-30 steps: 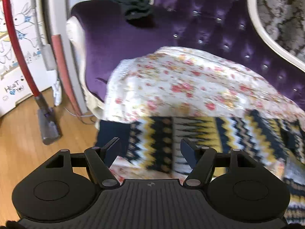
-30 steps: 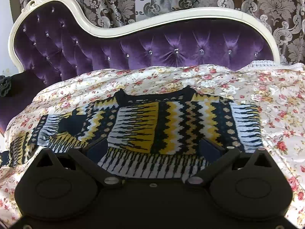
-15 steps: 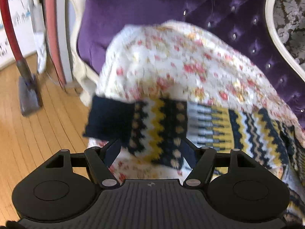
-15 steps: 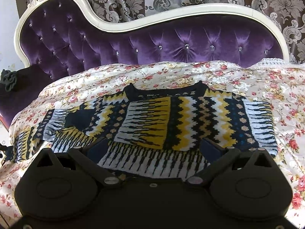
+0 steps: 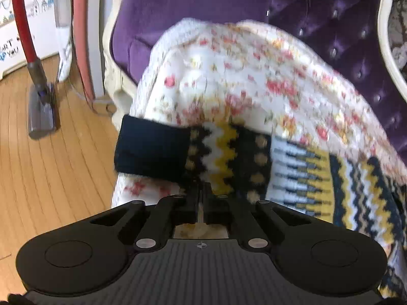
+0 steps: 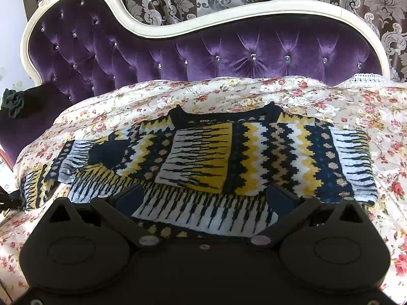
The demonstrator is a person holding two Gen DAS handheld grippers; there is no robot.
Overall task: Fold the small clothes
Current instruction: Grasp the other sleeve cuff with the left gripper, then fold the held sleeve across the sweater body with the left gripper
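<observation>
A knitted sweater point(image 6: 229, 157) in navy, yellow and white zigzags lies flat on the floral cover point(image 6: 254, 91), neck toward the sofa back. Its left sleeve point(image 5: 229, 157) runs to the cover's edge and ends in a navy cuff point(image 5: 152, 150). My left gripper point(image 5: 202, 190) is shut, its fingertips meeting on the sleeve's lower edge just right of the cuff. My right gripper point(image 6: 203, 198) stands open over the sweater's bottom hem, with the striped hem band between its fingers and the pads apart from it.
The purple tufted sofa point(image 6: 229, 56) with a white frame backs the cover. A dark garment point(image 6: 14, 100) lies on its left armrest. Left of the sofa are a wooden floor point(image 5: 51, 178) and a red-handled vacuum point(image 5: 42, 111) leaning by the wall.
My left gripper came down toward the sleeve near the cuff and went from wide open to shut on its edge. The right gripper stayed open over the hem.
</observation>
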